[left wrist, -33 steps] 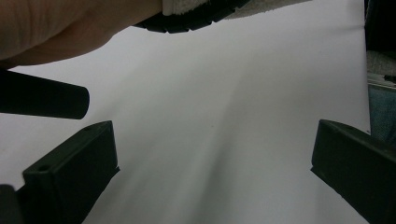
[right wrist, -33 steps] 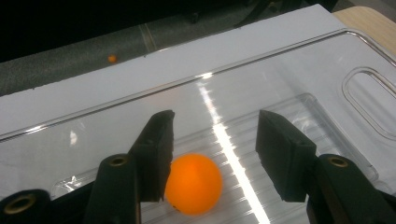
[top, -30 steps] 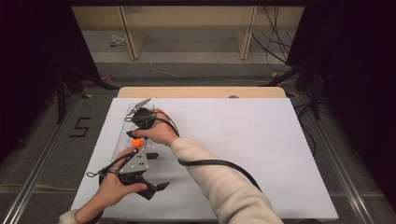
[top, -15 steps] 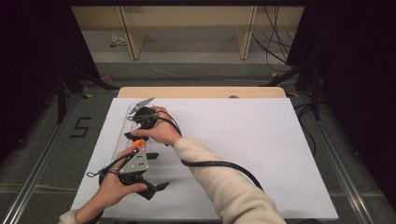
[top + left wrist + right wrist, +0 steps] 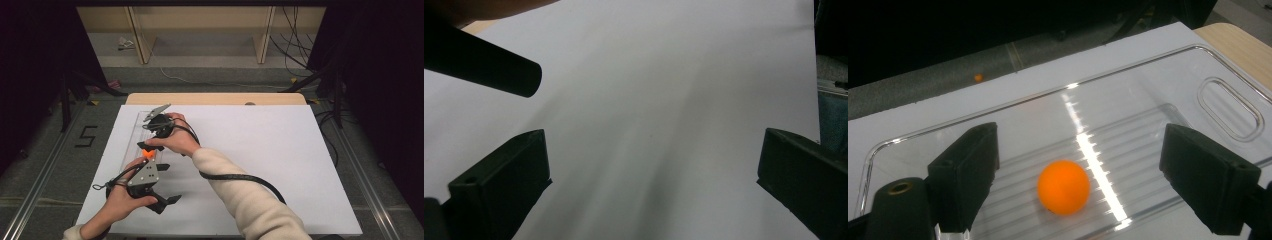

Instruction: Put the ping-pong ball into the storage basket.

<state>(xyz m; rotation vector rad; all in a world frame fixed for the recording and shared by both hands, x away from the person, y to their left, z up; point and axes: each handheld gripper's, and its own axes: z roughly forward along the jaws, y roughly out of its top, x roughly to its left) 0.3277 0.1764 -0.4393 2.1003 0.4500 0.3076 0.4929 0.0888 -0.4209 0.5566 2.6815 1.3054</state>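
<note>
The right gripper (image 5: 1075,170) is found with its jaws spread wide, having just been opening; the orange ball (image 5: 1064,187) lies between them but is pressed by neither pad. In the right gripper view a clear gap is seen on each side of the ball, somewhat narrower toward the left-hand finger (image 5: 965,172) than toward the other. The ball is judged released and at rest on the ribbed floor of the clear plastic tray (image 5: 1230,102), toward the near end, with the tray's handle cut-out well apart at the far end.

In the high view the ball (image 5: 148,151) is located directly beneath the right gripper (image 5: 150,147), inside the tray (image 5: 137,122), which is laid lengthwise along the left part of the white table sheet (image 5: 280,160). The ball, being round, offers no long axis; the tray's long axis runs away from the person.

The left gripper (image 5: 651,165) is likewise recorded with jaws apart and nothing between them, only bare sheet ahead. In the high view the left gripper (image 5: 162,187) is held beside the tray's near end, angled away from the ball.

The governing relation is assessed as follows: the ball sits immediately under and between the right fingers, so the right hand is the nearer. A straight lift is judged to clear it; any sideways drift could set it rolling along the ribs.
</note>
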